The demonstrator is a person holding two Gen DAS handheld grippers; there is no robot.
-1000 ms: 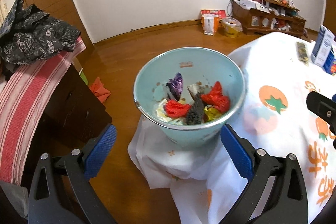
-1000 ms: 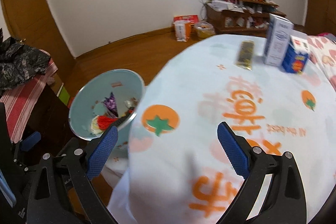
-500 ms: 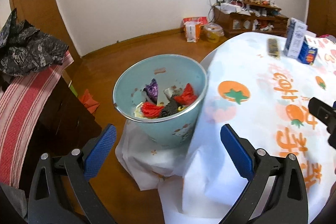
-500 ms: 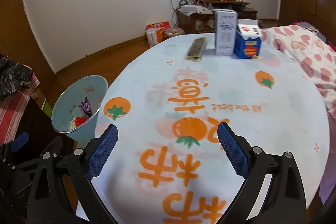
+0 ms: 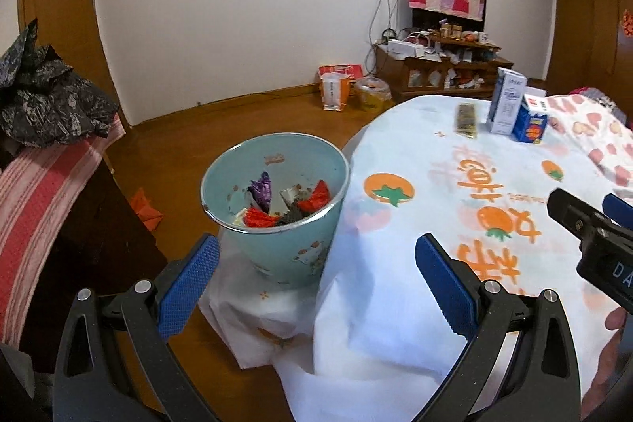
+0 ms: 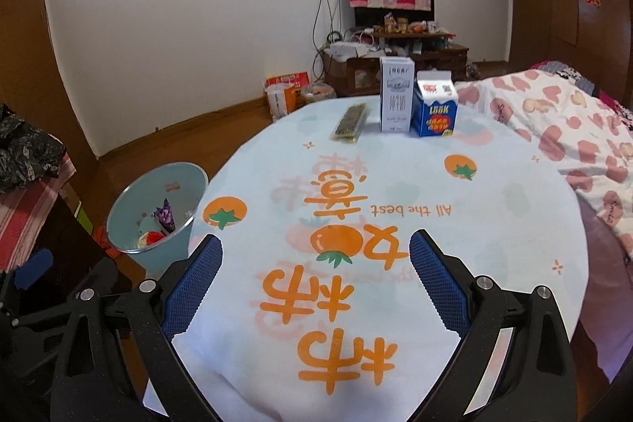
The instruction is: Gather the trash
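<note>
A round counter [image 6: 494, 224] under a tomato-print cloth carries two cartons; beside it stands a pale blue plastic bin [image 5: 277, 252] of wrappers; left tongs [image 5: 316, 260] and right tongs [image 6: 314, 260] gape, released

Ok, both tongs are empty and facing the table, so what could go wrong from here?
1. The tall white carton and blue carton stand close together; reaching for one with the right tongs may topple the other.
2. The light blue bin sits on the floor below the tablecloth edge, so a drop could miss it.
3. The flat dark wrapper may be hard to pinch without snagging cloth.
</note>
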